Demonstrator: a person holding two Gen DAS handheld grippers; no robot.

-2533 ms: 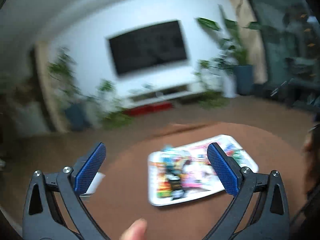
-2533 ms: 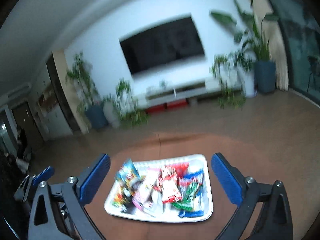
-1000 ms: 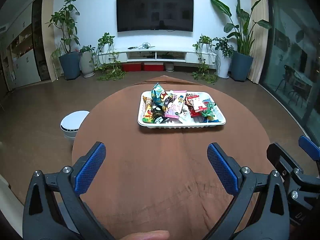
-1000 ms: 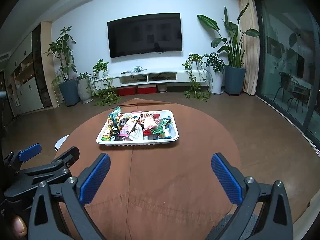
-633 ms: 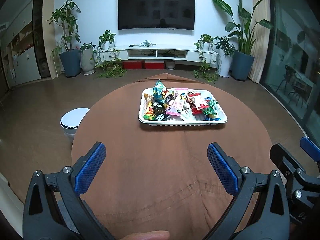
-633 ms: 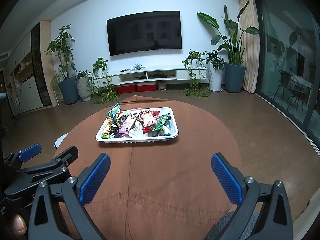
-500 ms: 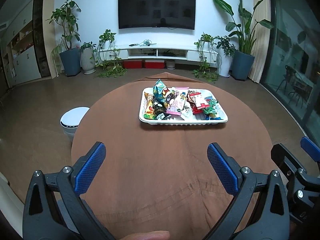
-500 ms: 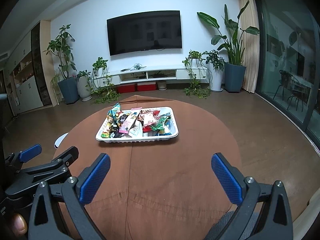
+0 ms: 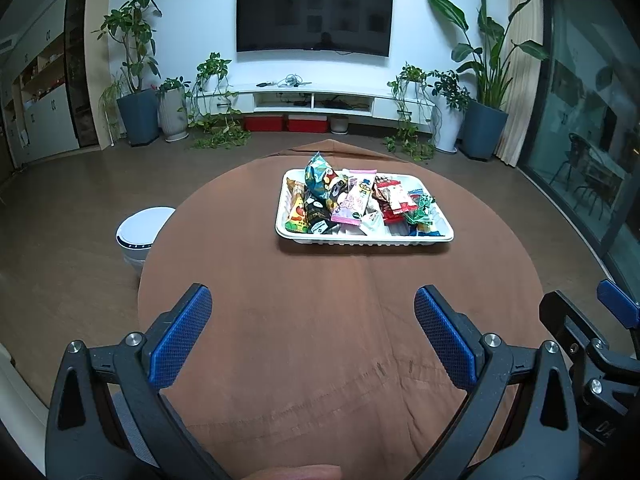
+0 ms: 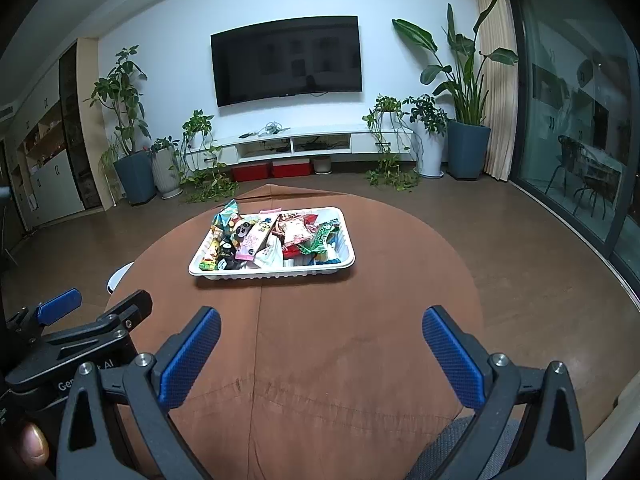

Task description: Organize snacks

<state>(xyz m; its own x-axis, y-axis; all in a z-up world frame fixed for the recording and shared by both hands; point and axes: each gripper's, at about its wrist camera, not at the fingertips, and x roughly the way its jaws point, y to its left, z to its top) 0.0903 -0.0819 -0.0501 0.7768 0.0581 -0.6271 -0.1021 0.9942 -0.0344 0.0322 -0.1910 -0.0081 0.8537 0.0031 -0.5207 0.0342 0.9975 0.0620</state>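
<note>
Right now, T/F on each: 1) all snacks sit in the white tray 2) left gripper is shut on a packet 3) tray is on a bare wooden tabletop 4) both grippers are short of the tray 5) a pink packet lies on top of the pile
1) All snacks sit in the white tray: true, no packet shows on the cloth outside it.
2) Left gripper is shut on a packet: false, its fingers stand wide apart, nothing between them.
3) Tray is on a bare wooden tabletop: false, it rests on a brown cloth covering the round table.
4) Both grippers are short of the tray: true, the right gripper also hangs open over the cloth, nearer the camera than the tray.
5) A pink packet lies on top of the pile: true.
</note>
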